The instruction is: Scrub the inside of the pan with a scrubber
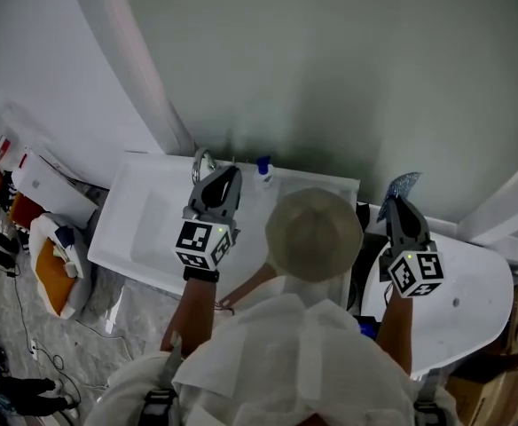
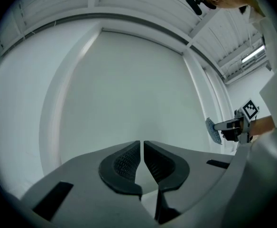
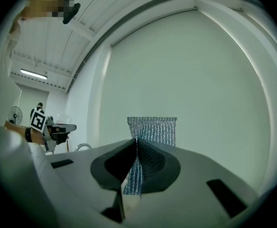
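While pinching the scrubber (image 3: 152, 129) in the right gripper (image 3: 136, 148) and clenching the left gripper (image 2: 142, 148) empty, aimed level at the wall (image 1: 330, 60); cannot make out the pan, probably below both, hidden under the head (image 1: 314, 233).

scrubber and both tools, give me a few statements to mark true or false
1. The right tool is shut on the scrubber. True.
2. The left tool grips a sponge. False: its jaws are together with nothing between them.
3. The scrubber is a yellow foam block. False: it is a silvery-blue mesh sheet, pinched at its middle.
4. Both tools face a plain pale wall. True.
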`<state>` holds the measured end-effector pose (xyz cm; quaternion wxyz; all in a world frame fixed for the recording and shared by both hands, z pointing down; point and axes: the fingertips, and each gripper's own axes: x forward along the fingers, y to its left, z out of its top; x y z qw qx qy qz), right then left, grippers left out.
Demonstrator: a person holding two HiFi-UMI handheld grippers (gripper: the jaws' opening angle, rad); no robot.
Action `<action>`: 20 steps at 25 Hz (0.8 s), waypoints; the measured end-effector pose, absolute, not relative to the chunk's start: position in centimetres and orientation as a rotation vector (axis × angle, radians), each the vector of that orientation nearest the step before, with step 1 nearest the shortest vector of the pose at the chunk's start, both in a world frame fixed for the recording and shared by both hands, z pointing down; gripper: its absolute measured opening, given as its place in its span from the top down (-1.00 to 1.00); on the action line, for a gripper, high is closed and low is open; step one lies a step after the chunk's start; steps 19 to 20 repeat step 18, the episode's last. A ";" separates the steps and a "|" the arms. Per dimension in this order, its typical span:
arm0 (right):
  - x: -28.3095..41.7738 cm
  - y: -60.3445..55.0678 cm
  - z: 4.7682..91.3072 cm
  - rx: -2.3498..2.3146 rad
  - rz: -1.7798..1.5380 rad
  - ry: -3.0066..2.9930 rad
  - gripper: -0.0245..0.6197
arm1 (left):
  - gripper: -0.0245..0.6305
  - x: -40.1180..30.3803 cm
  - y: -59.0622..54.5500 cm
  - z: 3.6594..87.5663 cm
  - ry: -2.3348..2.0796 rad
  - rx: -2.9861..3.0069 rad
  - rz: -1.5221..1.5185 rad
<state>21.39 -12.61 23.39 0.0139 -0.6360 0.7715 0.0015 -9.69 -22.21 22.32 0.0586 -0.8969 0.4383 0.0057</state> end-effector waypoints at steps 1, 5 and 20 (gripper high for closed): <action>21.4 -12.6 23.3 -1.979 0.007 2.402 0.85 | 0.82 -9.8 -22.1 22.2 1.330 -2.713 0.016; 21.1 -12.5 23.3 -1.965 0.016 2.411 0.85 | 0.82 -9.8 -21.6 22.2 1.331 -2.704 0.014; 20.5 -13.1 24.5 -1.957 0.008 2.446 0.85 | 0.82 -9.7 -21.6 23.2 1.315 -2.702 -0.020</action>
